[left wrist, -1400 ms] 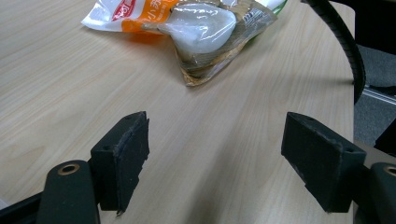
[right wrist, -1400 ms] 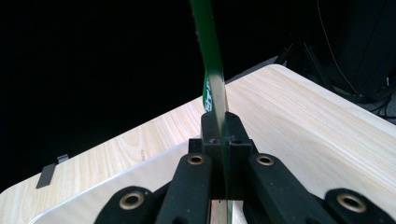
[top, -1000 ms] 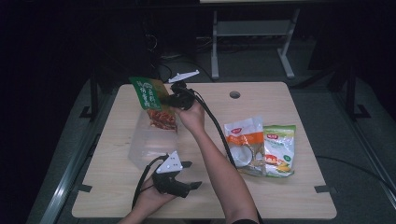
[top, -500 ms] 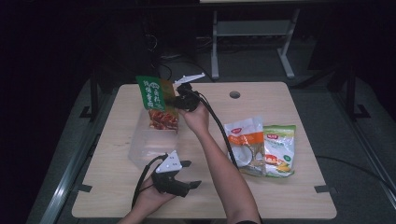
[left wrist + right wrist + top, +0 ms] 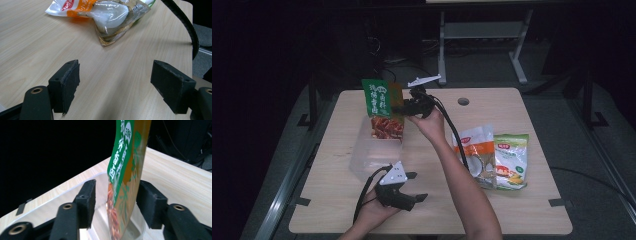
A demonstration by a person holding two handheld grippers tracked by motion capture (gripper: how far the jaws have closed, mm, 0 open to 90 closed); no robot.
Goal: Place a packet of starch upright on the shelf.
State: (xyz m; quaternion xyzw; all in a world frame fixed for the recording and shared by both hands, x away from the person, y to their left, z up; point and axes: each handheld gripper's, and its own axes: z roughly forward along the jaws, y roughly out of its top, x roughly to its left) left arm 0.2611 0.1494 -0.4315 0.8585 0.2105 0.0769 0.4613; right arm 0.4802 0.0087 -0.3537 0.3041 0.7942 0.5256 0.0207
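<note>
The green snack packet (image 5: 382, 107) stands on end in the clear plastic tub (image 5: 374, 150), at the tub's far end. Its long axis runs nearly straight up, green printed top high, red-brown lower half down inside the tub walls. From my right claw's view the packet (image 5: 125, 177) is seen edge-on, bowed a little, its top leaning slightly to one side.

My right claw (image 5: 404, 106) is level with the packet's upper half, reaching in from the packet's right in the high view. Its jaws have just been opening; they stand apart on either side of the packet, a clear gap on the one side, and the other pad (image 5: 151, 202) close against the packet's edge, whether touching I cannot tell. I have let go, with the packet between the jaws. The tub's rim (image 5: 75, 187) curves below them.

My left claw (image 5: 412, 187) rests low at the near edge of the surface (image 5: 512, 210), just beside the tub's near corner, jaws wide with nothing but bare wood between the pads (image 5: 66, 83).

Well off to the right lie two flat bags side by side, touching: an orange-and-white bag (image 5: 476, 155) and a green-and-yellow bag (image 5: 512, 160). My right claw's cable (image 5: 452, 132) trails down along my forearm, passing next to the orange-and-white one.
</note>
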